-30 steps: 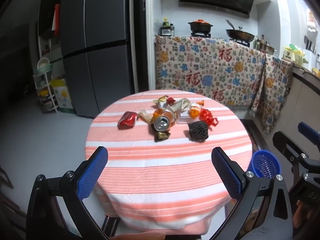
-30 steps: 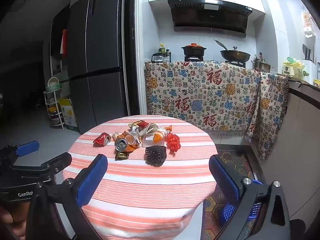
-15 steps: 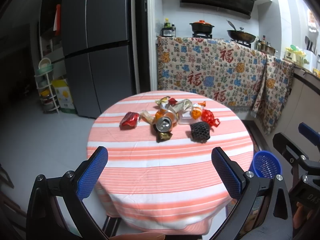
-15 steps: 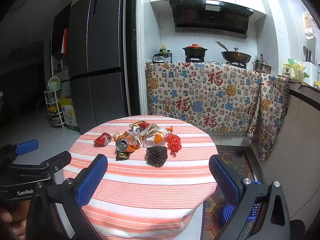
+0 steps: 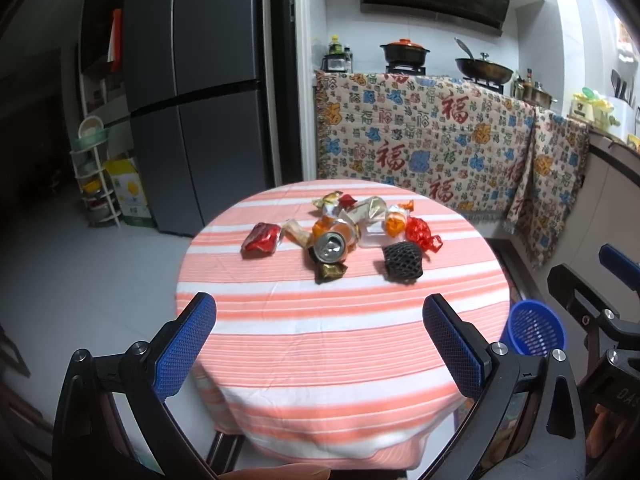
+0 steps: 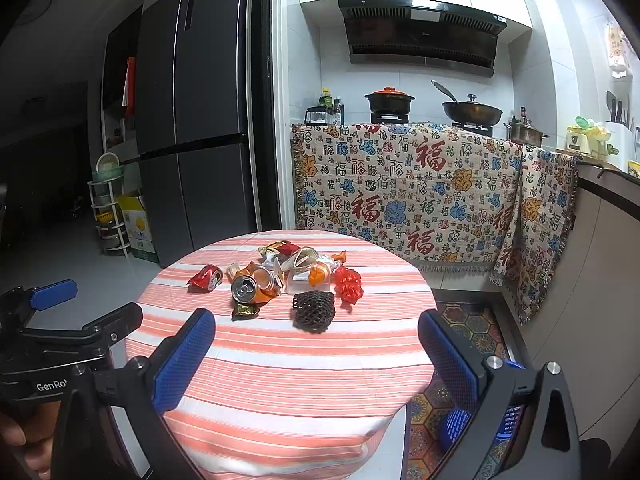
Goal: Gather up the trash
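Since nothing's been grabbed yet, both the left gripper (image 5: 319, 332) and right gripper (image 6: 316, 344) are hanging back with jaws spread wide and empty, facing the trash pile (image 5: 340, 232) mid-table — blue basket (image 5: 536, 330) is waiting beside the table (image 5: 340, 344), probably for drop-offs.

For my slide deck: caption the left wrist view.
Open left gripper faces a striped round table with piled trash; blue basket on the floor.
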